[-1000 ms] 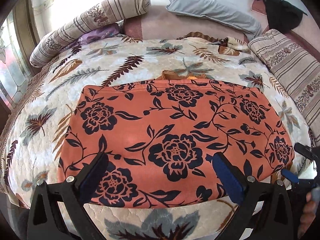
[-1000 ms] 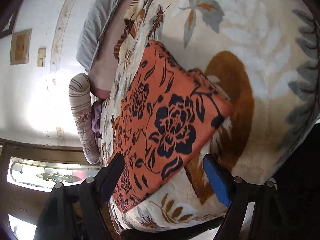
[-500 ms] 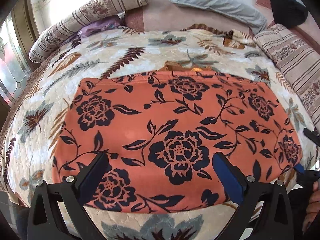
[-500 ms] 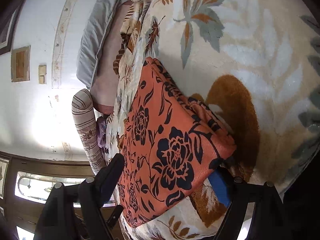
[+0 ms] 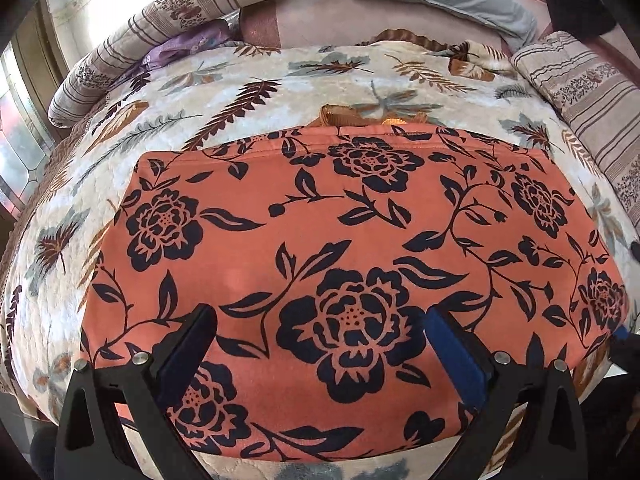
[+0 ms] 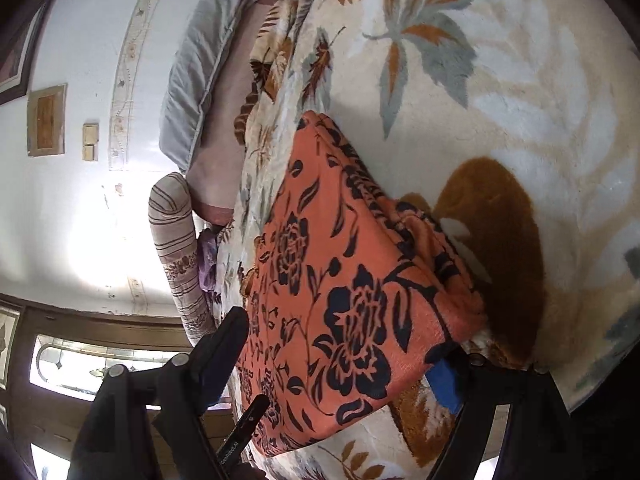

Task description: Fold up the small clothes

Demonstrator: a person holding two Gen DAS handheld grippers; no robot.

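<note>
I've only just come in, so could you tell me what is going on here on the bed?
A person holding a gripper in each hand is folding an orange floral garment laid flat on a leaf-patterned blanket. The left gripper hangs open above the garment's near edge, pads not pressing on it. The right gripper is open at the garment's end corner, one finger slipped beneath the corner, nothing pinched yet.

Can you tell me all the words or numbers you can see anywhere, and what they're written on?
Small white print on the black strip at the bottom of the right wrist view: too small and blurred to read.
Orange flowered garment: a flower pattern only, no words.
Leaf-print blanket and striped pillows: patterns only, no words.
Framed panels on the wall: no writing can be made out.
</note>
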